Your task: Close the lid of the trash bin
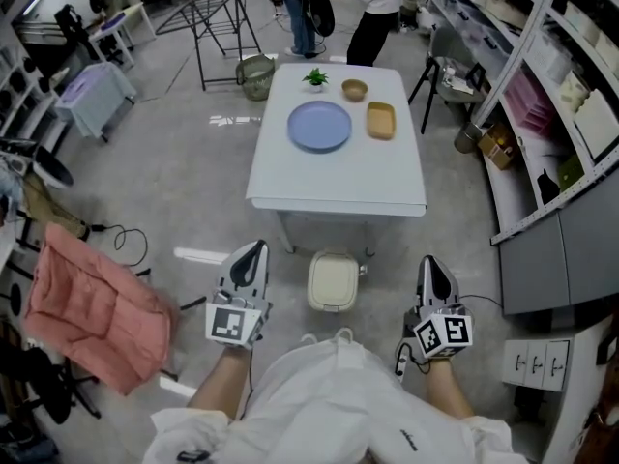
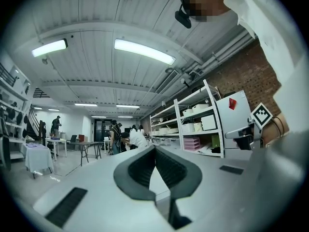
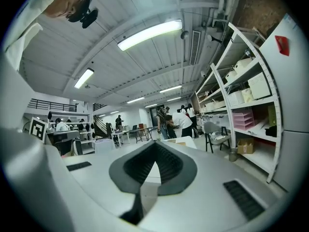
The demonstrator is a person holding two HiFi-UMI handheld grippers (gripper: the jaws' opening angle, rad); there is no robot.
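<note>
Currently: bin lid down, both grippers closed and empty

Presently the trash bin (image 1: 334, 283) stands on the floor at the near edge of the white table (image 1: 338, 184), partly under its overhang. Its cream lid (image 1: 332, 278) lies flat on the body, closed.

The left gripper (image 1: 253, 250) is held off the table's near left corner and the right gripper (image 1: 431, 264) off its near right corner, with the bin between them. Neither touches the bin. Each gripper's own view shows its jaws pressed together with nothing between them, both aimed level across the room.

On the table's far half sit a blue plate (image 1: 319, 126), a tan rectangular tray (image 1: 380, 120) just beside it, a small brown bowl (image 1: 354, 90) and a little potted plant (image 1: 315, 78).

A wire basket (image 1: 255, 75) stands on the floor by the table's far left corner. A pink cloth (image 1: 92, 307) lies draped well to the left of the table. Two people (image 1: 372, 13) stand beyond its far end.
</note>
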